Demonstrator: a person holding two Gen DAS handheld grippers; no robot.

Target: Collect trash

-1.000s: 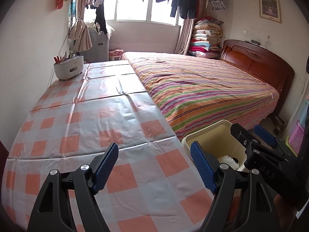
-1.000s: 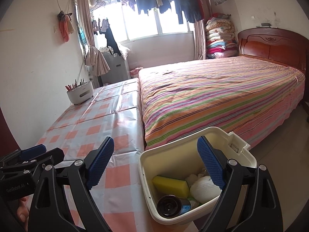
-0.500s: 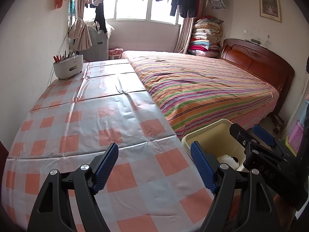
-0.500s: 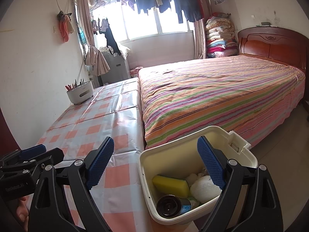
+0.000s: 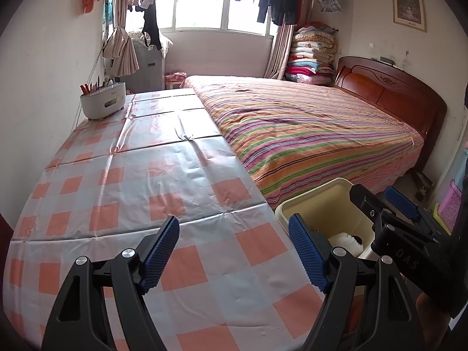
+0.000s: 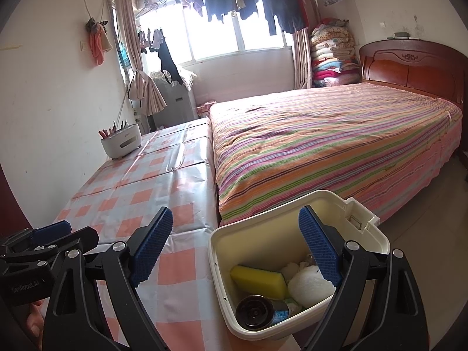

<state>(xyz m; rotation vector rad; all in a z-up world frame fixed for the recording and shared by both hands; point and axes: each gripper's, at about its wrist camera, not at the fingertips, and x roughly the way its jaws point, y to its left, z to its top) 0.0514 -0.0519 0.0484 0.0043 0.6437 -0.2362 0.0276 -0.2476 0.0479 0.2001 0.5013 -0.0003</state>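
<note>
My left gripper [image 5: 234,251] is spread wide with nothing between the blue pads, hanging over the near part of the table [image 5: 152,175] with its orange-check cloth. My right gripper [image 6: 235,245] is wide too, empty, poised over the table's right edge and the cream trash bin [image 6: 222,289] just beside it. The bin sits near right, between table and striped bed [image 6: 321,140]. Inside the bin: yellow sponge [image 6: 259,280], white wad [image 6: 310,285], dark bottle [image 6: 257,311] lying with its base toward me, some more crumpled bits behind. From the left view only the bin's rim [image 5: 295,204] and a white scrap show, with the right gripper's body over it. White holder with pens [image 5: 103,99] sits far left on the table, by the wall. Table surface otherwise shows only cloth creases.
</note>
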